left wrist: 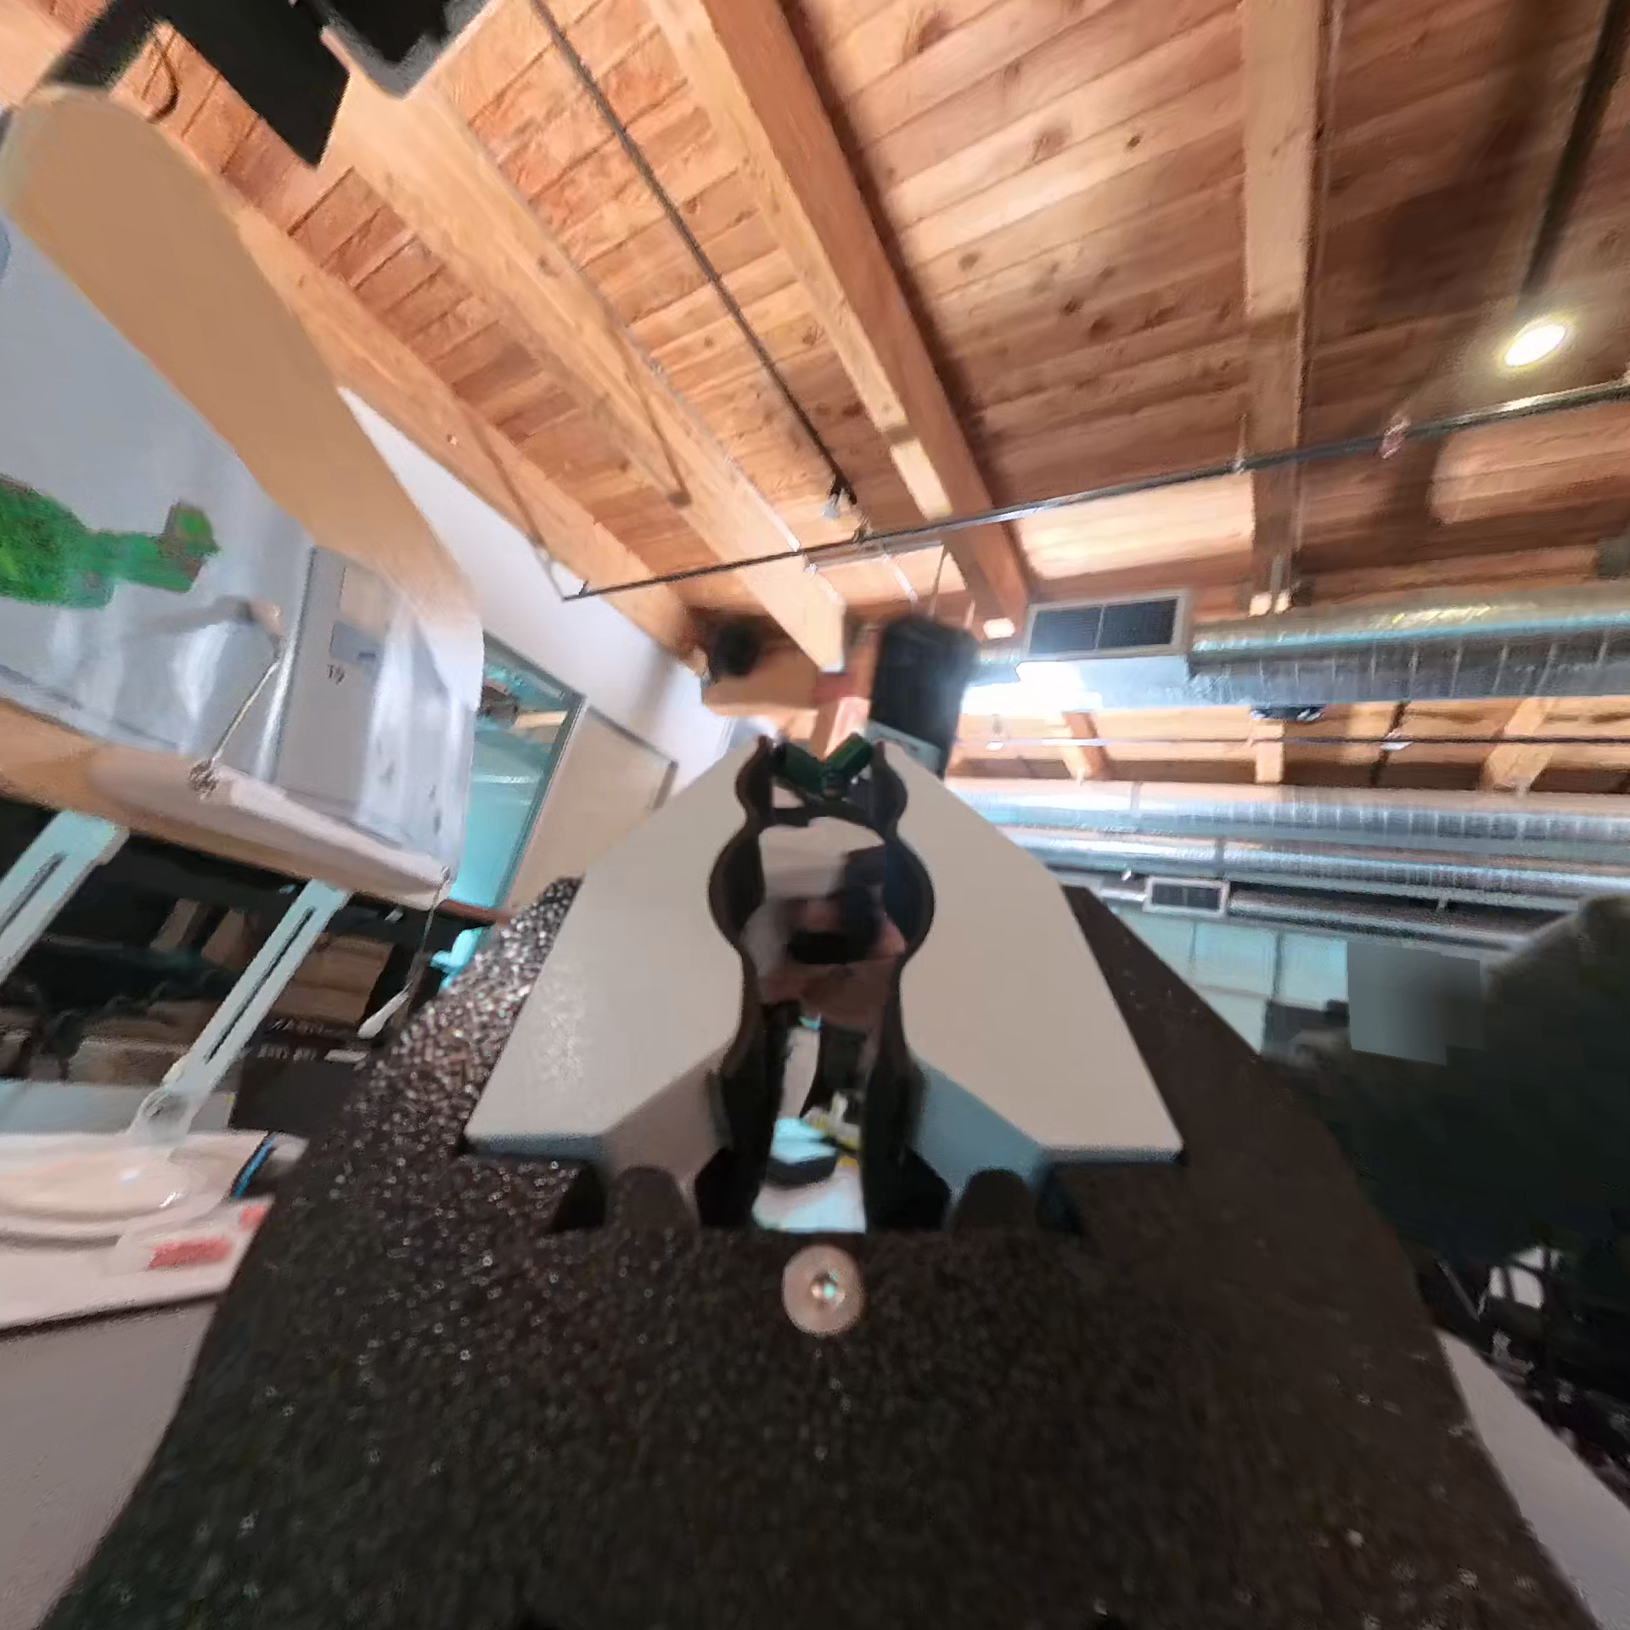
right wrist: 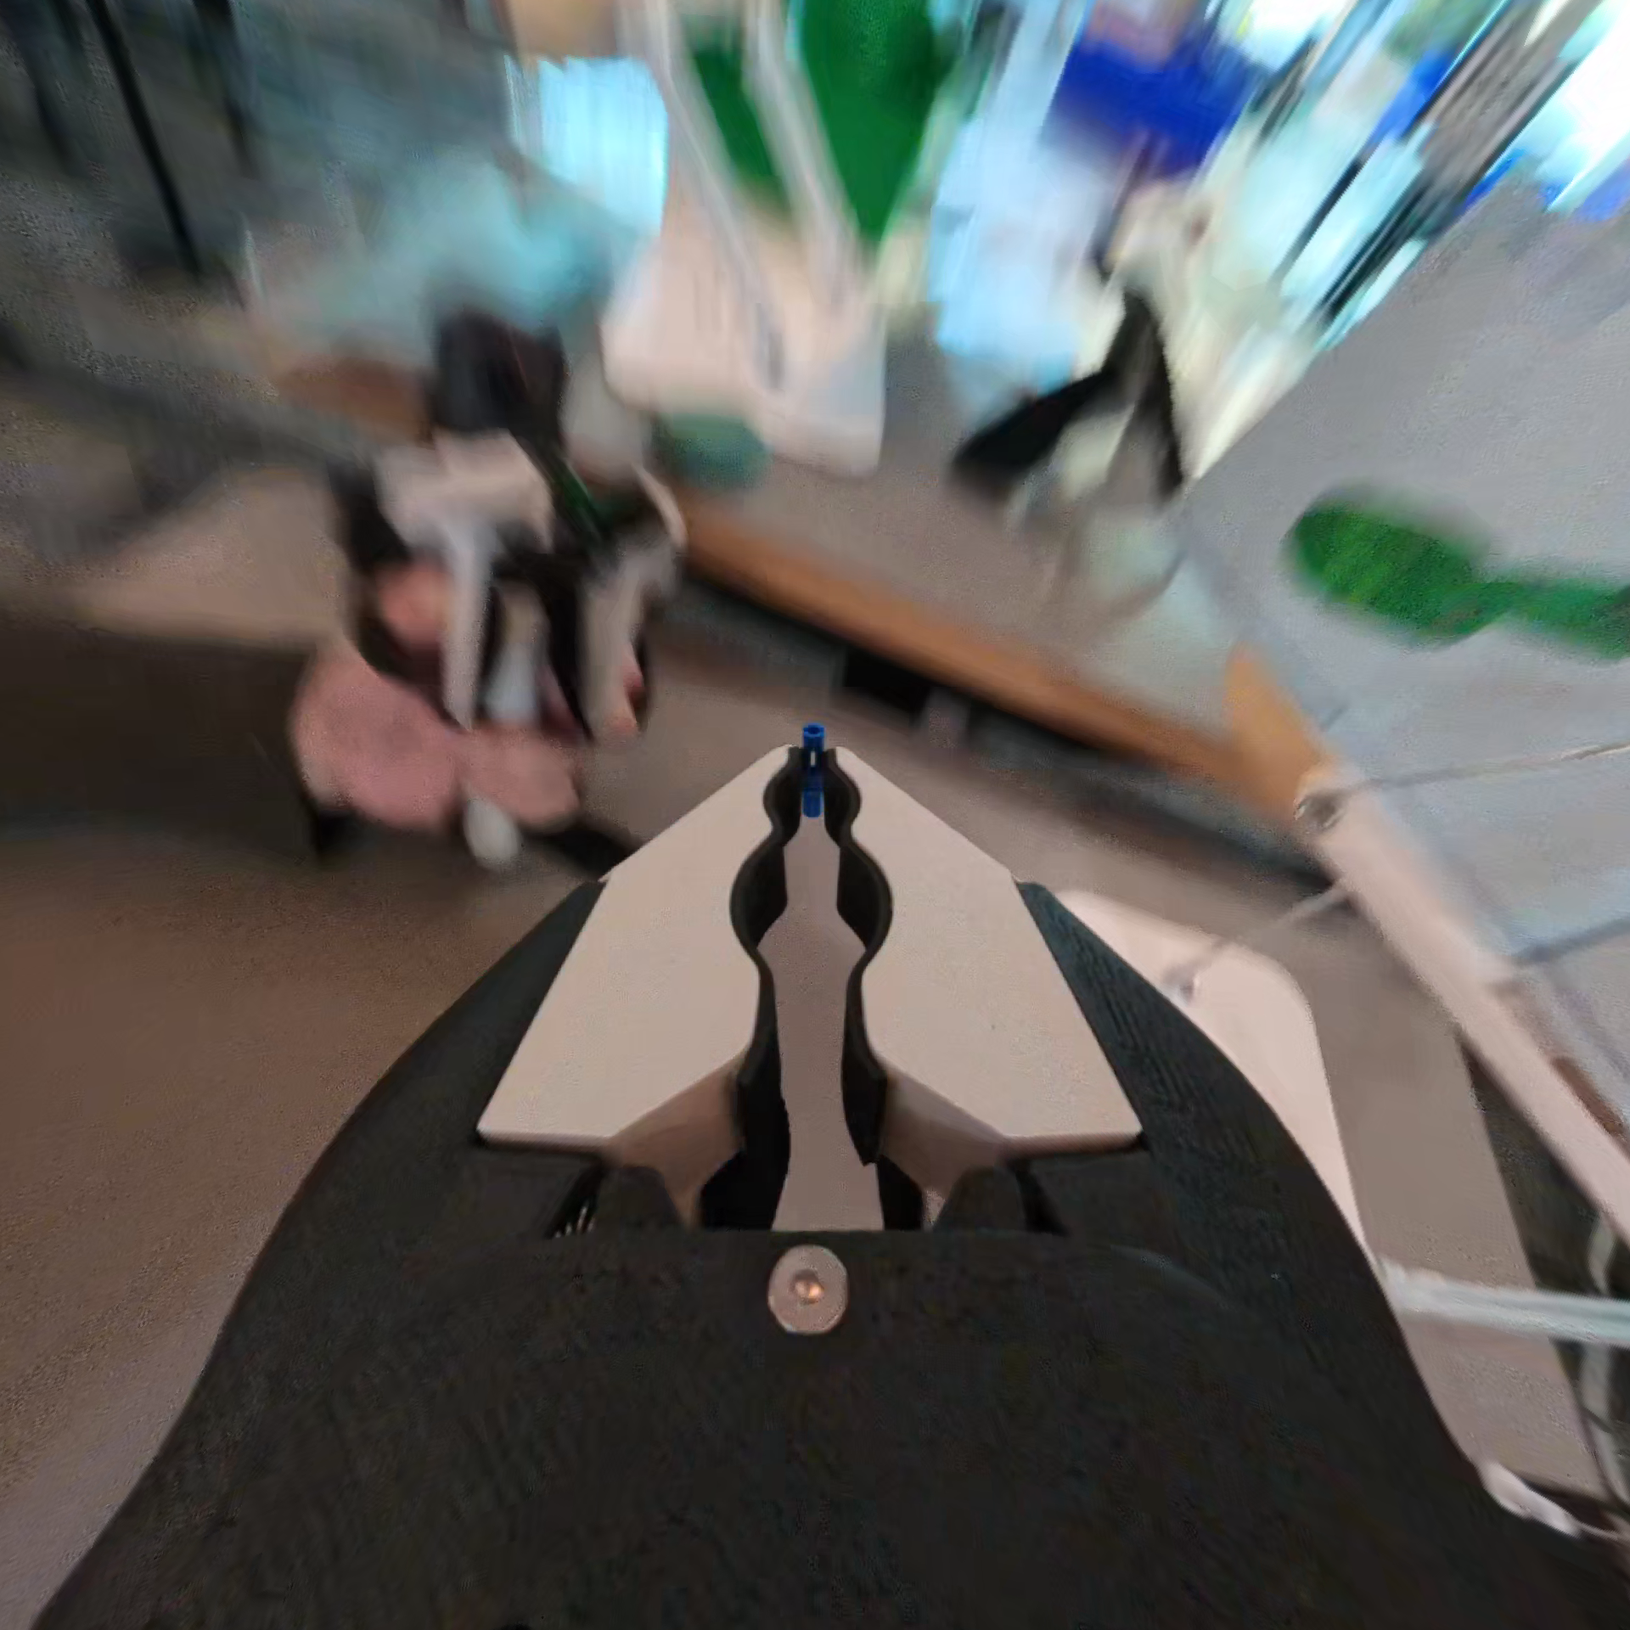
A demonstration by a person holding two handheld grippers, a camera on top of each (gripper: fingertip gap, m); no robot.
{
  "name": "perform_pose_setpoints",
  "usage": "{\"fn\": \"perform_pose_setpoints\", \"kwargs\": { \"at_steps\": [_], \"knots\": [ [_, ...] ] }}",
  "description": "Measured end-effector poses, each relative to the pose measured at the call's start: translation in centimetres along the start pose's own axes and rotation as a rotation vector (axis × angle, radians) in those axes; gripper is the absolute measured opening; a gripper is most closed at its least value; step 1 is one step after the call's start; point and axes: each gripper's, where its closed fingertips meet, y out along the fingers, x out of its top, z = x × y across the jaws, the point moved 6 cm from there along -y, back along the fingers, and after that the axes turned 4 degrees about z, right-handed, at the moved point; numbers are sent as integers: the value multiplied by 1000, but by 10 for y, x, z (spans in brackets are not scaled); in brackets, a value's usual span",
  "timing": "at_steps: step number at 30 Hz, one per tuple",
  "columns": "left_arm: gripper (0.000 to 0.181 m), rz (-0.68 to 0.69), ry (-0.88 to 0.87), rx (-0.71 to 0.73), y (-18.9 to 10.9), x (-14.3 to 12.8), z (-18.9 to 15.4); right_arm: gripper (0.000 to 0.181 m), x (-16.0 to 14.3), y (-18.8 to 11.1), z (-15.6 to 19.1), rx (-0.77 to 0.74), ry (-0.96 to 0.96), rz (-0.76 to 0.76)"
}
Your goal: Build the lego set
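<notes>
My left gripper [left wrist: 818, 767] is tilted up toward the wooden ceiling and is shut on a small dark green lego piece [left wrist: 829, 766] at its fingertips. My right gripper [right wrist: 811, 760] is shut on a small blue lego pin [right wrist: 811, 766] that sticks out past its tips. The right wrist view is heavily blurred. In it the left gripper [right wrist: 520, 564] shows at the left, held by a hand [right wrist: 414, 741], with a dark green piece [right wrist: 569, 489] at its tip.
A clear stand with a green picture sheet [left wrist: 97, 556] is at the left. A white tray [left wrist: 97, 1182] lies on the table at lower left. In the right wrist view a green shape [right wrist: 1411, 573] and a white tray [right wrist: 1270, 1050] are at the right, on the grey table [right wrist: 176, 1058]. Tip to tip, the grippers are about 6 cm apart.
</notes>
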Motion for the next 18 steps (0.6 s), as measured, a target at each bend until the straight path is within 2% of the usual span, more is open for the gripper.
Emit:
{"fn": "perform_pose_setpoints", "kwargs": {
  "at_steps": [2,3,5,6,9,12,15,18],
  "knots": [
    [19,-24,-15,-45,6,4,-12,2,27,-45,30,-95,50,-309],
    [19,-11,-17,-61,10,3,-20,2,31,-64,46,-128,68,-395],
    [19,81,61,-43,19,-4,-40,2,26,-97,76,-208,79,-477],
    [19,171,135,-21,24,-12,-51,2,20,-112,90,-235,79,-492],
    [19,545,381,45,38,-49,-88,2,-6,-147,128,-177,146,-491],
    [19,866,469,-1,43,-103,-124,2,-42,-167,159,-105,207,-453],
    [19,1091,514,-69,41,-156,-147,2,-79,-174,186,-49,272,-365],
    [20,1227,456,-152,38,-192,-164,2,-112,-177,207,-44,334,-266]
  ]
}}
